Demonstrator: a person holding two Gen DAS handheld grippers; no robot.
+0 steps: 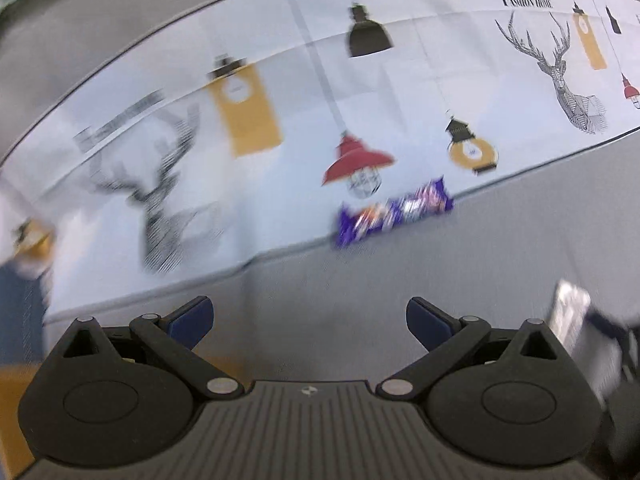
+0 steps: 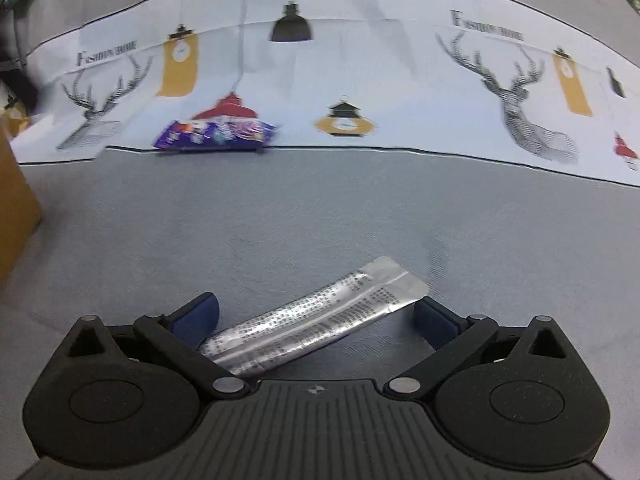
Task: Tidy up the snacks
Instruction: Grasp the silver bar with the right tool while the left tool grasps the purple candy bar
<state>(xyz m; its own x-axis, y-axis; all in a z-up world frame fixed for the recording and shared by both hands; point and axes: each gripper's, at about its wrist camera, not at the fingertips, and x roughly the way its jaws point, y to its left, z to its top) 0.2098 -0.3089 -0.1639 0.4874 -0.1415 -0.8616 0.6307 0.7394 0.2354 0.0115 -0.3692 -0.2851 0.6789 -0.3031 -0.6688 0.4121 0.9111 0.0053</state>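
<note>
Two grippers, one per view. Left gripper (image 1: 308, 320): black linkage arms, ribbed grey body, blue fingertips (image 1: 192, 318) spread wide apart, nothing between them, only grey surface below. Right gripper (image 2: 316, 320): same build, blue fingertips (image 2: 196, 316) also spread wide, not clamped.

Two snacks seen. One silver foil packet (image 2: 316, 324): long, flat, shiny, crimped flat end, small black print in rows; lying diagonally on the counter (image 2: 320, 208) between the right gripper's open fingers, near end beside the left finger, far end just beside the right finger. Contact with the pads hard to judge. One purple snack bar (image 2: 216, 134): glossy wrapper, oblong, multicoloured print, blurred; resting on the near edge of the printed mat (image 2: 400, 92), well apart from the foil packet. Same purple bar (image 1: 394, 212) in the left wrist view, straddling the mat edge, ahead and slightly right of the left gripper.

One printed mat (image 1: 280, 184): white, thin, creased in folds, dark border line, lamp and lantern drawings in red, yellow and black, line-drawn deer heads, "Fashion home" lettering. Counter (image 1: 360, 280) grey, matte, fine woven-looking texture.

One brown cardboard-like box (image 2: 14, 184) at the left edge of the right wrist view, flat plain side. Silvery blurred shape (image 1: 570, 312) at the right edge of the left wrist view, possibly the foil packet; too smeared to be sure.
</note>
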